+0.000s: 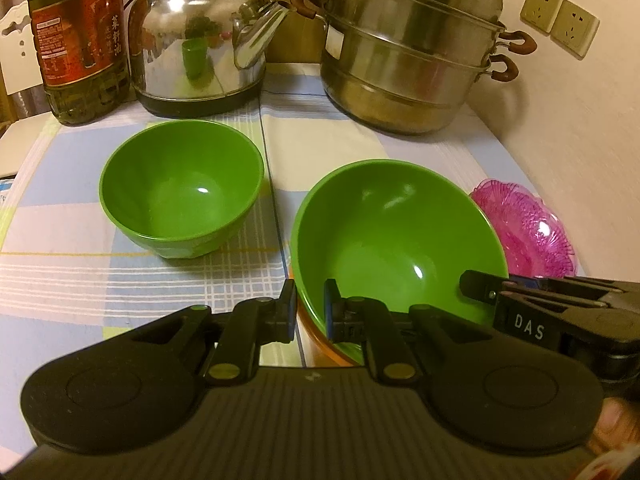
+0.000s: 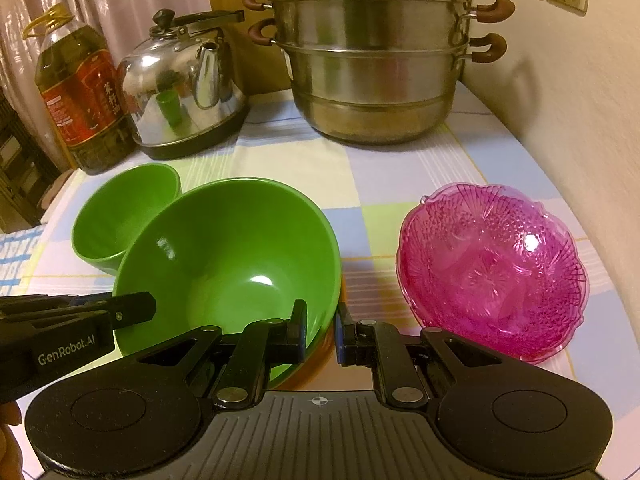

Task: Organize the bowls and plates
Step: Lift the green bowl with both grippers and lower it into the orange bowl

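Observation:
A large green bowl [image 1: 384, 236] [image 2: 232, 256] sits tilted over the checked tablecloth. My left gripper [image 1: 309, 310] is shut on its near left rim, one pad inside and one outside. My right gripper [image 2: 320, 332] is shut on the near right rim of the same bowl. Each gripper also shows in the other's view, the right gripper [image 1: 484, 288] and the left gripper [image 2: 136, 308]. Orange shows under the bowl's near edge; I cannot tell what it belongs to. A smaller green bowl [image 1: 180, 200] [image 2: 120, 216] stands to the left. A pink plastic dish [image 1: 528, 232] [image 2: 492, 268] lies to the right.
At the back stand an oil bottle [image 1: 76, 40] [image 2: 80, 96], a steel kettle [image 1: 196, 40] [image 2: 180, 88] and a stacked steel steamer pot [image 1: 408, 52] [image 2: 372, 64]. A wall [image 2: 580, 100] with sockets runs close along the table's right side.

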The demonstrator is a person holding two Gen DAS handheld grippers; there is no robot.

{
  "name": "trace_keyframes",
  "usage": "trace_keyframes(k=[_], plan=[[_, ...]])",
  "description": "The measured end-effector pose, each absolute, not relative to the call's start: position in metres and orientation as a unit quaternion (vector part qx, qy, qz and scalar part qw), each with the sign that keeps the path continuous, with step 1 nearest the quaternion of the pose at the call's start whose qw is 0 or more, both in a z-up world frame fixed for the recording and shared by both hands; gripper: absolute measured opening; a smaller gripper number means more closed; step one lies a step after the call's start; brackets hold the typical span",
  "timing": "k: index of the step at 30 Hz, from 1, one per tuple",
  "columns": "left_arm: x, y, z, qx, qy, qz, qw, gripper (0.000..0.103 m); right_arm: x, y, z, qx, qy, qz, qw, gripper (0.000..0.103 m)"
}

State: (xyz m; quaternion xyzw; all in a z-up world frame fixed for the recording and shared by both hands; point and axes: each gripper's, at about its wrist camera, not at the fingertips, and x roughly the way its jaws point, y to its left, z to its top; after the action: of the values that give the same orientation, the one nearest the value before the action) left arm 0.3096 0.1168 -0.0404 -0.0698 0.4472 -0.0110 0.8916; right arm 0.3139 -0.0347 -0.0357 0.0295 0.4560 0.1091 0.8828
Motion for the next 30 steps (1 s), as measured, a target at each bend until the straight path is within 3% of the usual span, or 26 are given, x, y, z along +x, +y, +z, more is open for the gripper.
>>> trace_keyframes(k=[12,30], plan=[[0.309,0.121,-0.044,-0.083,0.435,0.007,0.896,0.013,0.308,-0.027,-0.036,-0.036,0.415,0.108,0.902,0.016],[0.284,0.131,-0.023,-0.106,0.415,0.007,0.904,0.013,0.289,-0.061,-0.017,0.055,0.417,0.105,0.901,0.018]])
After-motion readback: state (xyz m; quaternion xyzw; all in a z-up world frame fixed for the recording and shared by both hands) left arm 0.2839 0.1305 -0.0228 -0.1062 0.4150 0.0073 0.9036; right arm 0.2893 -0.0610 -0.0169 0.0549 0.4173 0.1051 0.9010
